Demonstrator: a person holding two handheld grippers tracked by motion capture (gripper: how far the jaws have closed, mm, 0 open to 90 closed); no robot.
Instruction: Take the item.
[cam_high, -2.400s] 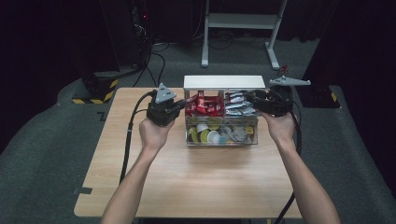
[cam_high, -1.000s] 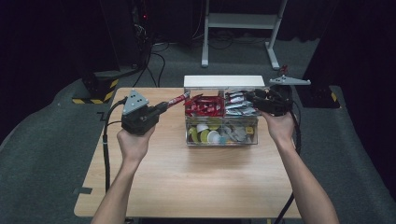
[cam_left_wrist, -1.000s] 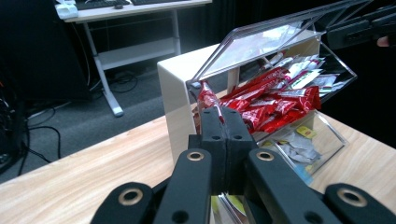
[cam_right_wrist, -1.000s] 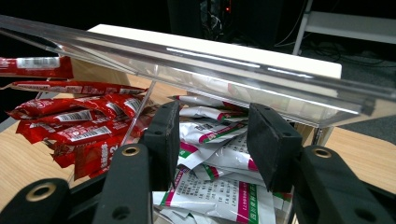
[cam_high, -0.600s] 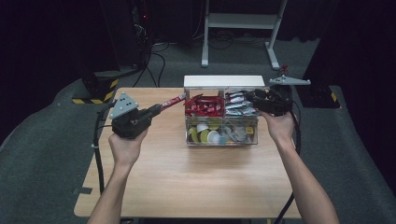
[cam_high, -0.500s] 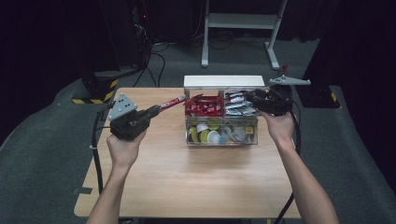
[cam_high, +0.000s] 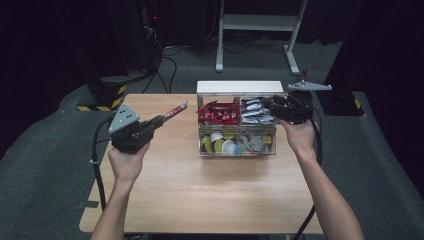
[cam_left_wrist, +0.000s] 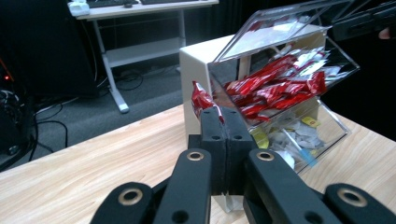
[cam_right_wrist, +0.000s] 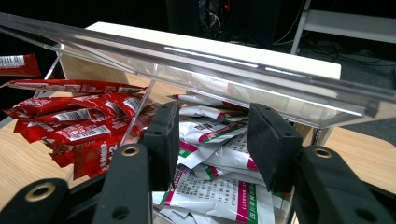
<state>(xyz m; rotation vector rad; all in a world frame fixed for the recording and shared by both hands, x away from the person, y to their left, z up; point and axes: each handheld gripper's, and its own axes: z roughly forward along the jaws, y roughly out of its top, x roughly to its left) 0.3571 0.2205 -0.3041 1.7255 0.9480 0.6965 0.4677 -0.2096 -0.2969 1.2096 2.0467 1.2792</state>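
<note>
tabletop clear box (cam_high: 236, 145) holds sachets; left fingers (cam_left_wrist: 219, 122) pinch red sachet (cam_left_wrist: 201, 99), right fingers (cam_right_wrist: 164, 140) spread.

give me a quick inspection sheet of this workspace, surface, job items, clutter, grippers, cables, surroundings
Surface: wooden table, mostly bare.
Job's things: clear organizer box, lid raised; red packets upper left compartment, white packets upper right, round pods in front.
Clutter: nothing seen.
Grippers: left gripper left of the box, jaws closed on one red packet; right gripper open at the white packets, under the lid.
Cables: black cable from the left gripper runs off the table edge.
Surroundings: dark room, white desk frame behind, grey floor.
</note>
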